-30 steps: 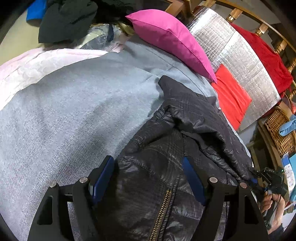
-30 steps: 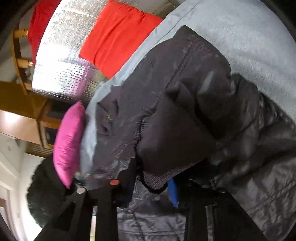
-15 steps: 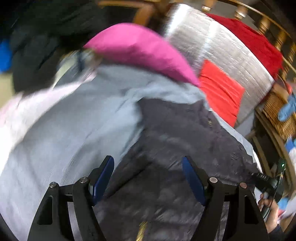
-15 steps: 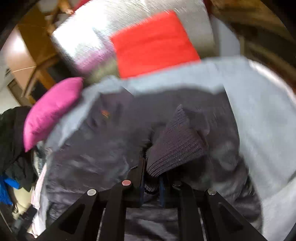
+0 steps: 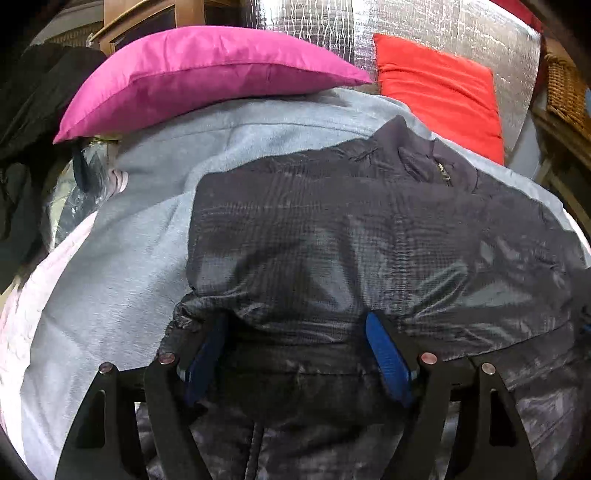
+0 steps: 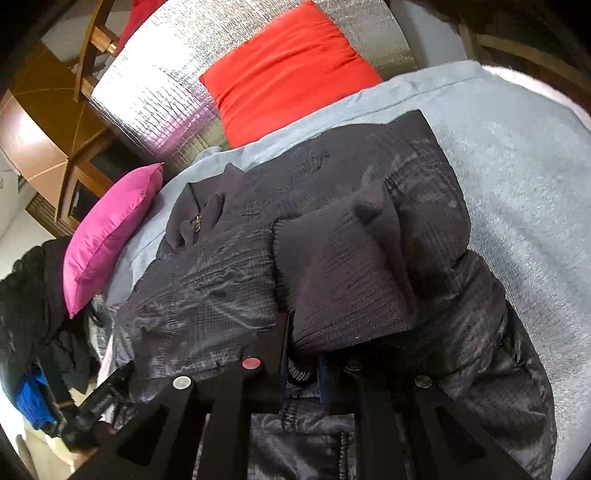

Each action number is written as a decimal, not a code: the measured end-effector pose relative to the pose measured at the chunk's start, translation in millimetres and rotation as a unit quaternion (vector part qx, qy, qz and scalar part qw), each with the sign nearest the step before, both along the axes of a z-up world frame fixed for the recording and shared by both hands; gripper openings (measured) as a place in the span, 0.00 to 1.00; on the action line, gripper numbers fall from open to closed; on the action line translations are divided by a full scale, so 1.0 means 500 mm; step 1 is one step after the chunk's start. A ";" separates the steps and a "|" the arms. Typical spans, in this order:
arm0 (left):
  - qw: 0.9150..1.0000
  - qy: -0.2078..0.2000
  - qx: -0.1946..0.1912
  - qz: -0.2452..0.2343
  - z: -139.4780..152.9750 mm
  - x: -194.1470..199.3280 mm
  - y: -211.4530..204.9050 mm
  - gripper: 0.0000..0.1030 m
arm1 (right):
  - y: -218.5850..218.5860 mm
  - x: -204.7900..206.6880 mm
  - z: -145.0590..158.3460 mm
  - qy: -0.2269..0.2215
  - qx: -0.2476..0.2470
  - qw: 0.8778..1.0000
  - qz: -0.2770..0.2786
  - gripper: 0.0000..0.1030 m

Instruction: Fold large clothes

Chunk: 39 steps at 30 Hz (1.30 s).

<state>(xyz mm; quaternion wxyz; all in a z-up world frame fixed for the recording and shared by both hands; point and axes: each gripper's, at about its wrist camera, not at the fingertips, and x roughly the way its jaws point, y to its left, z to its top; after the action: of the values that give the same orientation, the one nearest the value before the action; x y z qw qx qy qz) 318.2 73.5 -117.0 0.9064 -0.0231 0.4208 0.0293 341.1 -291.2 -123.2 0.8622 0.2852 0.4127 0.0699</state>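
Two grippers work on one garment: a dark grey, shiny quilted jacket (image 5: 369,236) spread over a pale grey fleece blanket (image 5: 122,258) on what looks like a bed. The left gripper (image 5: 295,350) points down at the jacket with its blue-padded jaws standing wide; a bunched fold of the quilted fabric lies across the gap between them and covers the tips of the fingers (image 5: 388,354), so it cannot be told whether the pads press on it. The right gripper (image 6: 303,365) has its jaws drawn narrow and pinches the ribbed knit cuff (image 6: 347,295) of the jacket's sleeve, which is folded over the body of the garment. The jacket's collar with its small metal zip pull (image 6: 197,223) points toward the head of the bed. Beyond the jacket, a bright pink satin cushion (image 5: 192,74) rests on the blanket's far edge, and a red rectangular cushion (image 5: 439,92) leans against a silver quilted foil panel (image 5: 424,26). Dark clothes (image 5: 29,110) are piled at the left, beside the cushion.
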 end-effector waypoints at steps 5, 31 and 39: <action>0.998 -0.057 -0.031 0.013 0.063 -0.030 0.021 0.76 | -0.024 -0.018 0.007 0.020 0.045 0.999 -0.008 0.33; 0.990 -0.016 -0.136 0.035 0.041 0.052 0.167 0.77 | 0.007 0.051 0.089 -0.033 0.064 0.996 0.048 0.67; 0.994 0.030 -0.096 0.036 -0.016 0.058 0.150 0.79 | 0.014 0.077 0.018 0.006 0.013 0.998 0.055 0.66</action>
<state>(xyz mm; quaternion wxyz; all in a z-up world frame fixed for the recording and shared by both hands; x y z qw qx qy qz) 347.4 148.5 -125.1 0.8854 -0.1241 0.4474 0.0222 379.4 -284.1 -114.2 0.8506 0.2741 0.4321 0.1208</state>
